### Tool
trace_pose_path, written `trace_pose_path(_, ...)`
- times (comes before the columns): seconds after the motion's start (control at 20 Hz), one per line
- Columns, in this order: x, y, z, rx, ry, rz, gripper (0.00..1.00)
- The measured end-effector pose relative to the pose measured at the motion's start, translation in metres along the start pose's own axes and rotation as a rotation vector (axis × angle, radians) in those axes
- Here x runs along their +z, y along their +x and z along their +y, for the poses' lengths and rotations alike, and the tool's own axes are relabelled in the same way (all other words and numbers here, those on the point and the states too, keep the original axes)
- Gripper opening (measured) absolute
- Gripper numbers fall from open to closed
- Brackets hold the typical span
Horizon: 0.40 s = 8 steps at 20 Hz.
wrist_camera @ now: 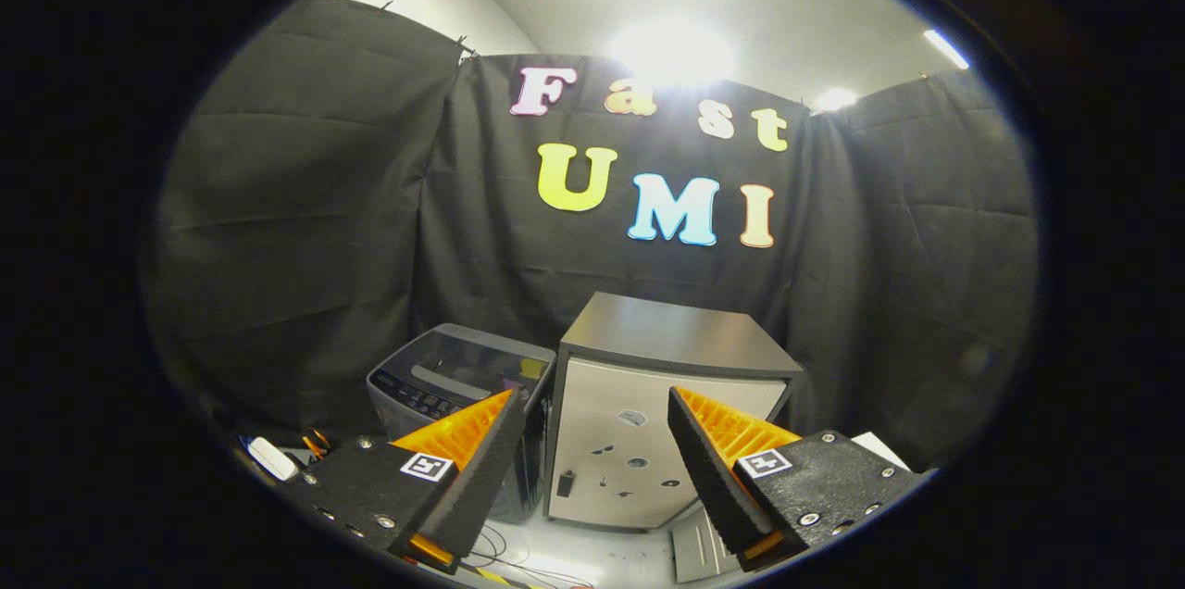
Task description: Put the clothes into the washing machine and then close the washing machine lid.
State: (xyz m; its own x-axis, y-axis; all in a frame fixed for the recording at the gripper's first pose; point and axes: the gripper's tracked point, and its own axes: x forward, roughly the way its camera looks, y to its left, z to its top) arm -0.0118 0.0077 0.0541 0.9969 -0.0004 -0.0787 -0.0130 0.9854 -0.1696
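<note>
Gripper view shows the gripper spread wide with nothing between its fingers. The washing machine stands beyond the left finger, its dark lid apparently down, touching or just beside a grey cabinet. No clothes can be made out. The likely risk: with the lid closed, clothes cannot go in, and a reach aimed straight ahead would meet the cabinet instead.

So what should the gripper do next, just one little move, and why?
Probably swing toward the washing machine, which stands beside the small fridge-like cabinet, just beyond one finger. The gripper is open and holds nothing, its fingers aimed mostly at the cabinet's door. The washer's lid looks shut, and I can't spot the clothes yet, so finding them likely comes first.
</note>
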Motion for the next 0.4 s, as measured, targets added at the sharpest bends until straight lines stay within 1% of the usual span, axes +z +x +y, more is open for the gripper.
trace_pose_path(0.1, 0.004, -0.007, 0.003, -0.013, 0.027, -0.026, 0.96)
trace_pose_path(0.3, 0.006, -0.021, -0.005, -0.069, -0.015, -0.07, 0.95)
trace_pose_path(0.4, 0.003, -0.03, 0.001, -0.066, -0.008, -0.076, 0.95)
